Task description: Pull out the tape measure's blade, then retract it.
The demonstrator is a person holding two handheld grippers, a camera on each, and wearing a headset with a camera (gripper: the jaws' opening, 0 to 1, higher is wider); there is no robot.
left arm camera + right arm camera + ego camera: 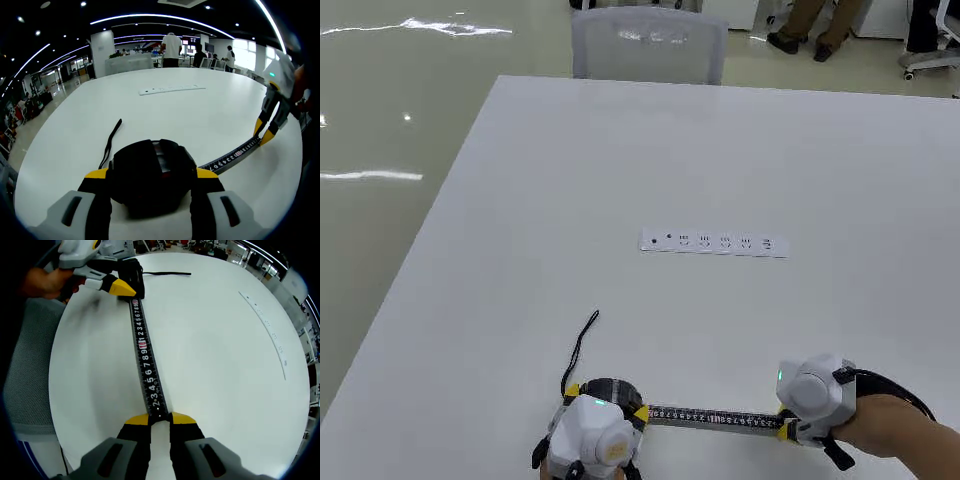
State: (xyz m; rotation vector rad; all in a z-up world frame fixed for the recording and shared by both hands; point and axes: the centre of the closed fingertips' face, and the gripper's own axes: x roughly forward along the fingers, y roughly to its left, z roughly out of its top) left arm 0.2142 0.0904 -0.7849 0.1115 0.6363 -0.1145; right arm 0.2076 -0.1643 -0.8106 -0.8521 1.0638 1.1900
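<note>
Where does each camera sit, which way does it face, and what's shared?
Head view: on the headset, looking down at the white table; left gripper, right gripper, a hand show.
Left gripper view: along its own jaws, clamped on the black tape measure case.
Right gripper view: along its jaws down the black numbered blade they pinch.
Shared: blade, flat white power strip.
</note>
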